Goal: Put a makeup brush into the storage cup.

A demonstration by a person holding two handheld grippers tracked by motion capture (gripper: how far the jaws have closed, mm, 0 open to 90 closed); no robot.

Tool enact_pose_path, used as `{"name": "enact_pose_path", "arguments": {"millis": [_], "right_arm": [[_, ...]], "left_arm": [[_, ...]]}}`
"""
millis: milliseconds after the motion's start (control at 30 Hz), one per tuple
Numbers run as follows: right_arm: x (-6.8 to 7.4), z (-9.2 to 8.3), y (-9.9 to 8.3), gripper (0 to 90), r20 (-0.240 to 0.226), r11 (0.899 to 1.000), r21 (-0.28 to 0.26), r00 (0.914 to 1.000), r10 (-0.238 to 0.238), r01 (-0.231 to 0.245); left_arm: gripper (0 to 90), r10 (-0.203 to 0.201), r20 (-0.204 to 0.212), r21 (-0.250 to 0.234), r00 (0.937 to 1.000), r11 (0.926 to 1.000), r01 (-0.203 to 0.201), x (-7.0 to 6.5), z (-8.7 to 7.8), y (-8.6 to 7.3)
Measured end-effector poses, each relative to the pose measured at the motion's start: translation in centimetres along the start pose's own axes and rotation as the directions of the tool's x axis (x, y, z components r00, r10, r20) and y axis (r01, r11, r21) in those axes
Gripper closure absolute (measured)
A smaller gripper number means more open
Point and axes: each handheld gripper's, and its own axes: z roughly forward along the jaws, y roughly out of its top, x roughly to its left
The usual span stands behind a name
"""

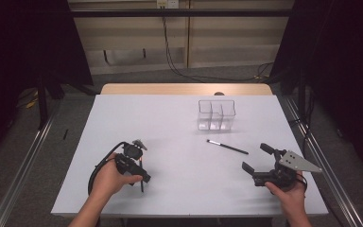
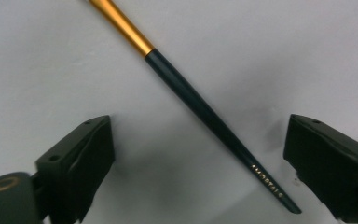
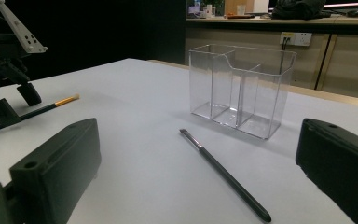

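Both grippers stand open on the white table [image 1: 184,189]: right gripper [image 1: 254,160] idle near the clear organizer [image 1: 216,114], left gripper [image 2: 198,154] straddling the gold-banded brush [image 2: 200,109] without touching it; a black brush [image 1: 227,147] lies between.

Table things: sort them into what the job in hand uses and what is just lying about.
In use:
- gold-banded brush, lying between the open jaws of the left gripper
- black brush, ahead of the right gripper
- clear organizer, empty

Lying about:
- cables on the floor behind the table
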Motion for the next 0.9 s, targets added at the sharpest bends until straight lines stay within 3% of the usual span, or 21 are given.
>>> {"name": "enact_pose_path", "arguments": {"millis": [133, 200, 333, 433, 533, 900], "right_arm": [[0.04, -0.08, 0.06, 0.0, 0.000, 1.000, 0.000, 1.0000, -0.002, 0.002], [0.04, -0.08, 0.06, 0.0, 0.000, 1.000, 0.001, 1.0000, -0.001, 0.001], [-0.03, -0.02, 0.01, 0.0, -0.001, 1.000, 0.001, 1.0000, -0.002, 0.002], [-0.05, 0.00, 0.00, 0.0, -0.002, 1.000, 0.001, 1.0000, -0.002, 0.002], [-0.07, -0.01, 0.02, 0.0, -0.002, 1.000, 0.001, 1.0000, -0.005, 0.005], [-0.04, 0.02, 0.02, 0.0, -0.002, 1.000, 0.005, 1.0000, -0.004, 0.004]], "left_arm": [[22.9, -0.005, -0.001, -0.002, 1.0000, 1.0000, 0.005, -0.29, -0.23, -0.13], [31.9, -0.001, 0.000, 0.003, 1.0000, 1.0000, 0.001, -0.36, -0.37, -0.10], [58.5, 0.008, 0.013, 0.020, 0.9999, 0.9998, -0.008, -0.58, -0.85, 0.09], [66.9, 0.003, 0.020, 0.040, 0.9998, 0.9992, -0.004, -0.69, -0.89, 0.27], [81.2, 0.008, 0.028, 0.058, 0.9996, 0.9983, -0.009, -0.97, -0.84, 0.52], [84.3, 0.002, 0.046, 0.073, 0.9989, 0.9973, -0.005, -0.85, -0.76, 0.73]]}}
